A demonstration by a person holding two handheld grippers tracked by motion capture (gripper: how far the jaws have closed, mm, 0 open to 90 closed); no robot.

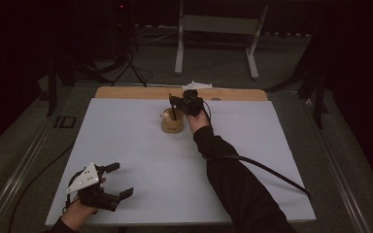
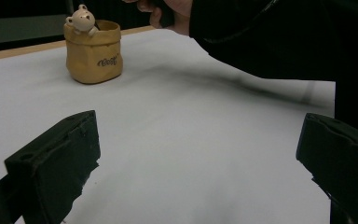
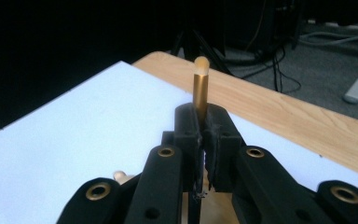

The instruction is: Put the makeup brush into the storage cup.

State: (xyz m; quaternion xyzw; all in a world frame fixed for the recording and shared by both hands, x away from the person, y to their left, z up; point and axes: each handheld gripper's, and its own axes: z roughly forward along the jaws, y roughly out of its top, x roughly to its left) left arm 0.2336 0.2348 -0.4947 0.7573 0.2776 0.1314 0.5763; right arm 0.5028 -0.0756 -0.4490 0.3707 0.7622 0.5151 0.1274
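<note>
Dim room, white-covered worktop (image 1: 141, 145). Right gripper (image 3: 200, 133) fingers clenched on gold pen (image 3: 200, 88) above pot (image 1: 172, 124); lower straight. Left gripper (image 1: 119, 180) fingers released, idle.

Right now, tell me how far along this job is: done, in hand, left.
Done: the right tool has shut on the gold pen and carried it above the tan pot. In hand: the pen hangs upright over the pot's mouth. Probably left: lowering and releasing it. The left tool rests open near the mat's front corner.
</note>
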